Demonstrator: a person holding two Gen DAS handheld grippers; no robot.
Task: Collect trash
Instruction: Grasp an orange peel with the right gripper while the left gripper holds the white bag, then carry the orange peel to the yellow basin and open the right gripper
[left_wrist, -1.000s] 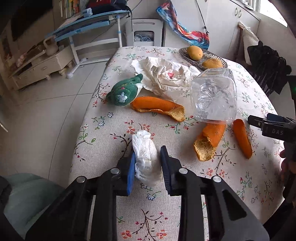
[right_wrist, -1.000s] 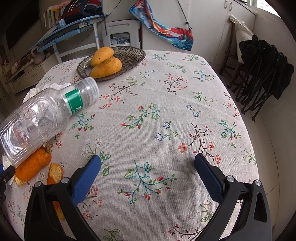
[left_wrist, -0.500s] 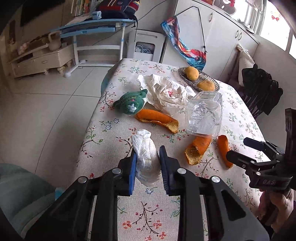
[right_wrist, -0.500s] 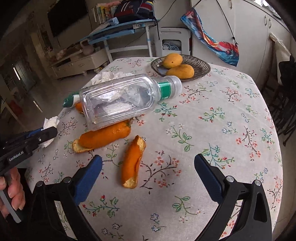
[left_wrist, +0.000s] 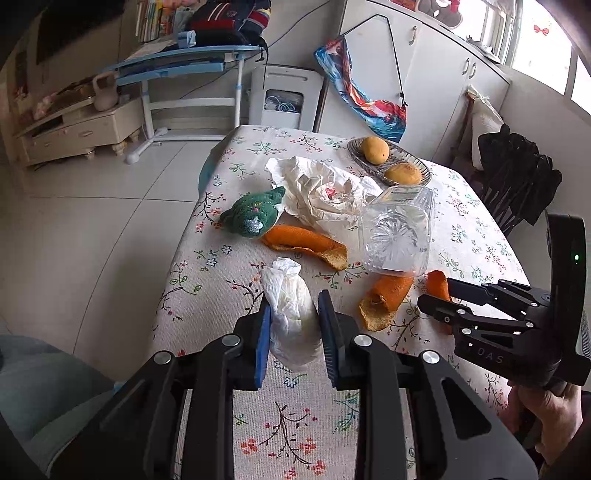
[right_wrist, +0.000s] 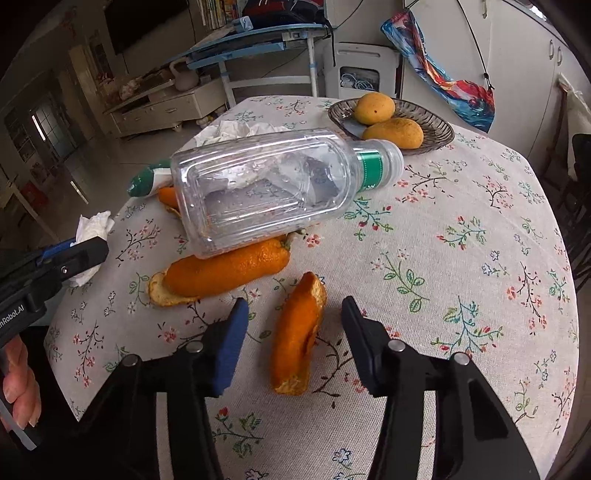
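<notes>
Left claw (left_wrist: 293, 325) clamped; right claw (right_wrist: 291, 325) spread (fingers apart).

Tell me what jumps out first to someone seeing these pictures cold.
The left gripper pinching a crumpled white tissue at the table's near edge. Then the clear plastic bottle lying mid-table, and the orange peel between the open right gripper's fingers.

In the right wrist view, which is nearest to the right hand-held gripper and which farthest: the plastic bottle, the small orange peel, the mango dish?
1. Small orange peel, between the right hand-held gripper fingers.
2. Plastic bottle, lying ahead, centre.
3. Mango dish, far side, right.
</notes>
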